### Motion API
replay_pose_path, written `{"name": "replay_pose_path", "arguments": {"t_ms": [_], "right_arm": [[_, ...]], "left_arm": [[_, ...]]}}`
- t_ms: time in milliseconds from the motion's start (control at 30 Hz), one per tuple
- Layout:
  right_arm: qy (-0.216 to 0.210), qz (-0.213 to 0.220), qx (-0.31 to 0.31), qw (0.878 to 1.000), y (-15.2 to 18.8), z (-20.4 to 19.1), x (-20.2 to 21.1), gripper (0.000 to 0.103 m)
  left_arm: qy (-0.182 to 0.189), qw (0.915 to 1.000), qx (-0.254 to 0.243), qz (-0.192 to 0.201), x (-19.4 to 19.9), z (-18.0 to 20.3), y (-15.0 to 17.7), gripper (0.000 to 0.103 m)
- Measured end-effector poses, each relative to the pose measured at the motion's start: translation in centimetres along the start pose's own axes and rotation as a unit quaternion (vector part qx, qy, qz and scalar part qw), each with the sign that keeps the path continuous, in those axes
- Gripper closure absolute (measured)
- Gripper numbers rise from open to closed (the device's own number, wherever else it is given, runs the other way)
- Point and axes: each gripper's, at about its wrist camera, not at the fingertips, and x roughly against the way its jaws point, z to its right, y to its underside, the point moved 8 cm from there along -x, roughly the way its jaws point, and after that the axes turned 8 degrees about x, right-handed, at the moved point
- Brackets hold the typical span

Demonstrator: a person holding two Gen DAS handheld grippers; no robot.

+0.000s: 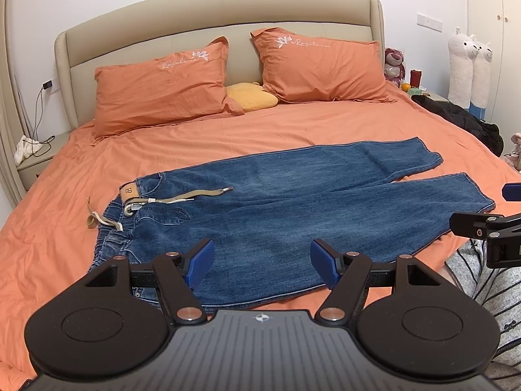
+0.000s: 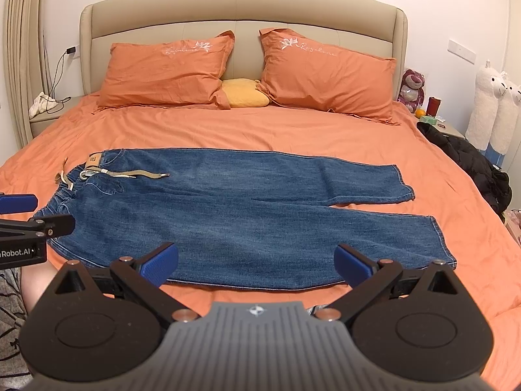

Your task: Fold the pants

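Blue jeans (image 1: 276, 202) lie spread flat across the orange bed (image 1: 228, 130), waistband with a beige drawstring (image 1: 176, 197) to the left, both legs running right. They also show in the right wrist view (image 2: 228, 208). My left gripper (image 1: 262, 265) is open and empty, held above the near edge of the jeans by the hip. My right gripper (image 2: 255, 262) is open and empty above the near leg's edge. Each gripper shows at the other view's side: the right gripper (image 1: 488, 228) and the left gripper (image 2: 26, 224).
Two orange pillows (image 1: 162, 84) (image 1: 322, 65) and a yellow cushion (image 1: 250, 96) lie at the beige headboard (image 2: 241, 9). A black garment (image 2: 475, 163) hangs over the bed's right side. Nightstands (image 1: 42, 156) stand on both sides; plush toys (image 2: 491, 107) are on the right.
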Motion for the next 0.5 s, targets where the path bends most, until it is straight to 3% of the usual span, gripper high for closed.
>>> {"name": "replay_pose_path", "arguments": {"t_ms": [500], "right_arm": [[0.003,-0.001,-0.003,1.000,0.14,0.15,0.16,0.005]], "left_arm": [[0.000,1.0000,0.000,0.000,0.29,0.05,0.06,0.023]]}}
